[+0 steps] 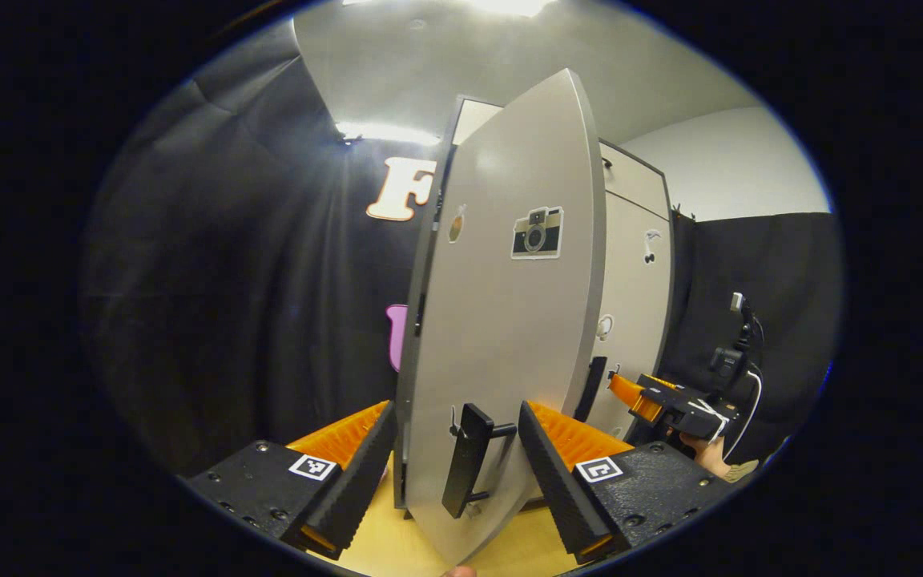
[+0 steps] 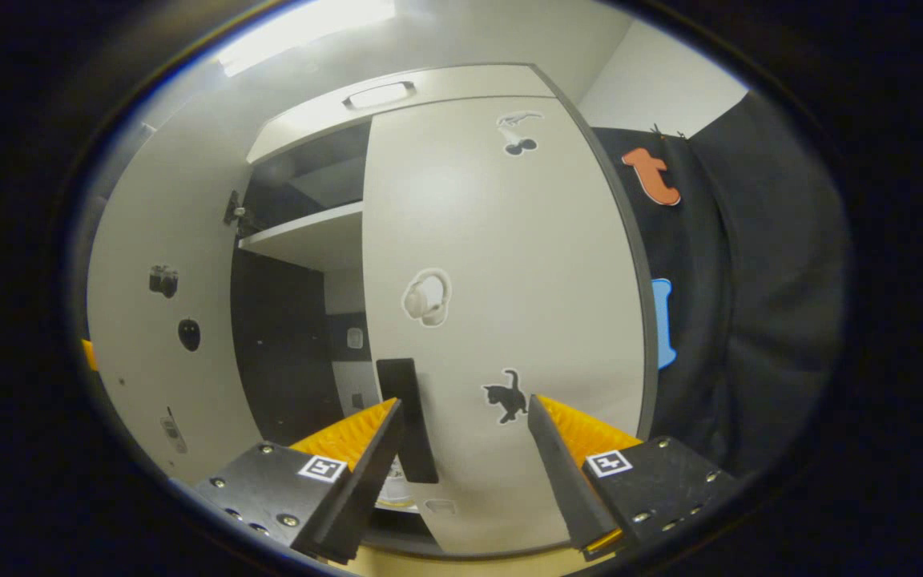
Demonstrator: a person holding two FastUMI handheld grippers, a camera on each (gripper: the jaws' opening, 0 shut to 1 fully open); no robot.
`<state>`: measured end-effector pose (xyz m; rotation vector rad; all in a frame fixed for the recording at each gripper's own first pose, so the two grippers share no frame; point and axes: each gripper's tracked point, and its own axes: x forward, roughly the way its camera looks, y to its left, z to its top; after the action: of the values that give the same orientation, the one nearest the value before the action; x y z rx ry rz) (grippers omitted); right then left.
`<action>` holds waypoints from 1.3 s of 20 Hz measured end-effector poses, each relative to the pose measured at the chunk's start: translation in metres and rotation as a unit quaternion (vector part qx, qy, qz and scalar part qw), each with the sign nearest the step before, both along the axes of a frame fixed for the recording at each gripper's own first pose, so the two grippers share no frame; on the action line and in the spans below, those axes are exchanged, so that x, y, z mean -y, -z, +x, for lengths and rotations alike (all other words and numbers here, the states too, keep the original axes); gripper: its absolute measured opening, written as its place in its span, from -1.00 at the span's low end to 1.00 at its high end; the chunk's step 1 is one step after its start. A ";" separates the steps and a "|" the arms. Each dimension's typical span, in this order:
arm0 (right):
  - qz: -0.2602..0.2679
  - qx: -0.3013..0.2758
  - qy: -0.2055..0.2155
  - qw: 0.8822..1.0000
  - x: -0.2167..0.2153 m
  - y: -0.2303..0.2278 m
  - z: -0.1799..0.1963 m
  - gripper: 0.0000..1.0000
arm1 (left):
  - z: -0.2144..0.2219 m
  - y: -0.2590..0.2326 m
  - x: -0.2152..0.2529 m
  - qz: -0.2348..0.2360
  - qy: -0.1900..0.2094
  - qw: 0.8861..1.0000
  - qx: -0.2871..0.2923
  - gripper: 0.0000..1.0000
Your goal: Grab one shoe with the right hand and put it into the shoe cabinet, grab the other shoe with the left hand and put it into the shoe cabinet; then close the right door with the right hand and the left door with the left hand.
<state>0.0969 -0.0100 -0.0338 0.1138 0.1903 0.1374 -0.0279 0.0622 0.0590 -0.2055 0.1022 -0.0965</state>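
standing half open in the left gripper view, the left door (image 1: 501,320) of the shoe cabinet (image 1: 638,264) swings out toward the camera, its outer face carrying a camera sticker (image 1: 537,232) and a dark bar handle (image 1: 465,458) low down. the left gripper (image 1: 455,457) sits right at that handle with its fingers (image 1: 365,465) spread apart, one on each side of the door's lower part; i cannot tell if either finger touches the door. a light wooden worktop (image 1: 397,545) shows beneath. to the far right, the other gripper (image 1: 658,401) is held near the right door, with part of a hand (image 1: 706,453) below it.

in the right gripper view, the right door (image 2: 501,320) looks closed or almost closed against the cabinet, bearing a headphone sticker (image 2: 427,297) and a cat sticker (image 2: 505,395). the right gripper (image 2: 465,449) has its fingers (image 2: 558,465) apart, just in front of the door's dark handle (image 2: 407,417), gripping nothing. left of this door the cabinet interior is open, with a pale shelf (image 2: 309,232) and dark space below. the shoes cannot be made out inside.
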 end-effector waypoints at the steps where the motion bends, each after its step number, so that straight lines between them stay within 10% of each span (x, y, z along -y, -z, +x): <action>1: -0.004 0.001 0.004 1.000 0.008 -0.003 -0.003 0.79 | 0.005 0.001 0.006 0.001 0.008 1.000 0.001 0.87; 12: -0.035 -0.001 0.099 0.995 0.119 -0.015 -0.028 0.86 | 0.076 0.014 0.104 -0.009 0.095 0.995 -0.001 0.86; 26: -0.053 0.000 0.185 0.981 0.215 -0.024 -0.053 0.87 | 0.135 0.047 0.130 0.005 0.059 0.998 -0.034 0.87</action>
<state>0.0438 -0.2250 -0.0095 0.0422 0.1733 -0.2430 0.1068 -0.0674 0.0123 -0.1937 0.1829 -0.2064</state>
